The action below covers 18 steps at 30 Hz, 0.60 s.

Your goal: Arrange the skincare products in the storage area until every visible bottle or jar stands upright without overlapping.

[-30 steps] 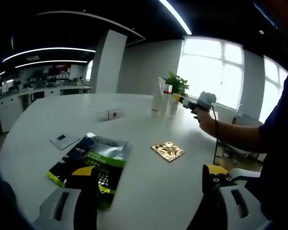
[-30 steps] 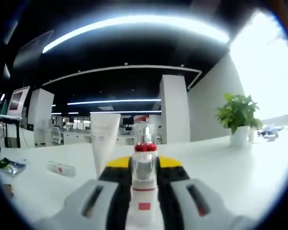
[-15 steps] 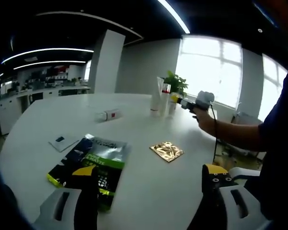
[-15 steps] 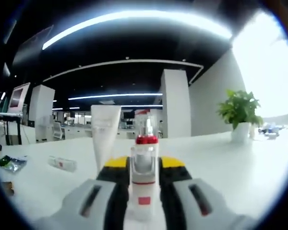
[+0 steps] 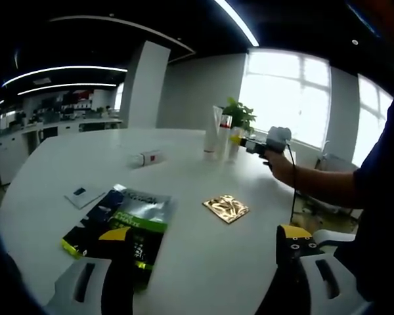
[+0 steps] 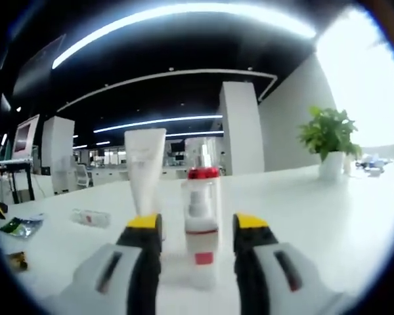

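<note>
In the right gripper view, the right tongs (image 6: 192,230) were spread, their yellow-tipped jaws standing on either side of a clear bottle (image 6: 201,226) with a red collar, a gap showing on each side. The bottle stood upright on the white tabletop (image 6: 328,223), with a white tube (image 6: 144,177) upright just behind it to the left. A small white bottle (image 6: 90,217) lay on its side farther left; a potted plant (image 6: 328,146) stood at the right. In the left gripper view, the left tongs (image 5: 207,269) were spread wide above the tabletop, holding nothing, near a green and black pouch (image 5: 118,223) and a gold sachet (image 5: 226,208); a white card (image 5: 81,194) lay beyond
</note>
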Tool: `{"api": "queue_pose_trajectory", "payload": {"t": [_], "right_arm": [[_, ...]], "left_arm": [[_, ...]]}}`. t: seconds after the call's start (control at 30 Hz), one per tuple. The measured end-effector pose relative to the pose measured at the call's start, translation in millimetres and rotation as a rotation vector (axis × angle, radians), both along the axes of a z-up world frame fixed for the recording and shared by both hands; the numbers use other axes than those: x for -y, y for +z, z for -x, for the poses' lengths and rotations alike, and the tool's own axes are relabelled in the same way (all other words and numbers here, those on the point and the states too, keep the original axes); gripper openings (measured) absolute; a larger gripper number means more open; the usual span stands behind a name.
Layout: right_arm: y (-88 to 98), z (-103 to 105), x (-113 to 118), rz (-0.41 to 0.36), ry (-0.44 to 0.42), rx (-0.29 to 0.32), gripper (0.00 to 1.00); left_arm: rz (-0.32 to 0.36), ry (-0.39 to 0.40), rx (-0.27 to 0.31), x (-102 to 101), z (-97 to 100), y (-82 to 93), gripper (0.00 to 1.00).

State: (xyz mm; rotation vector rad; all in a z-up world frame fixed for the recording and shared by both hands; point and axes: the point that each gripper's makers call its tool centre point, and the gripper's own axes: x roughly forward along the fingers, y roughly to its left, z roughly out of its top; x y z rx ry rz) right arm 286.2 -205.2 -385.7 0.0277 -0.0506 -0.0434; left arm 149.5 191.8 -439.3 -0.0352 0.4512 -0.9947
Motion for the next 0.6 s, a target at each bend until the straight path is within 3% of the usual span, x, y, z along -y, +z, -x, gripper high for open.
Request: {"api": "queue_pose_trajectory", "payload": {"t": [0.6], "right_arm": [[-11.7, 17.3, -14.0, 0.007, 0.014, -0.055, 0.58]], "left_arm": [[0.017, 0.005, -0.004, -3.1, 2.6, -2.1, 0.91]]}}
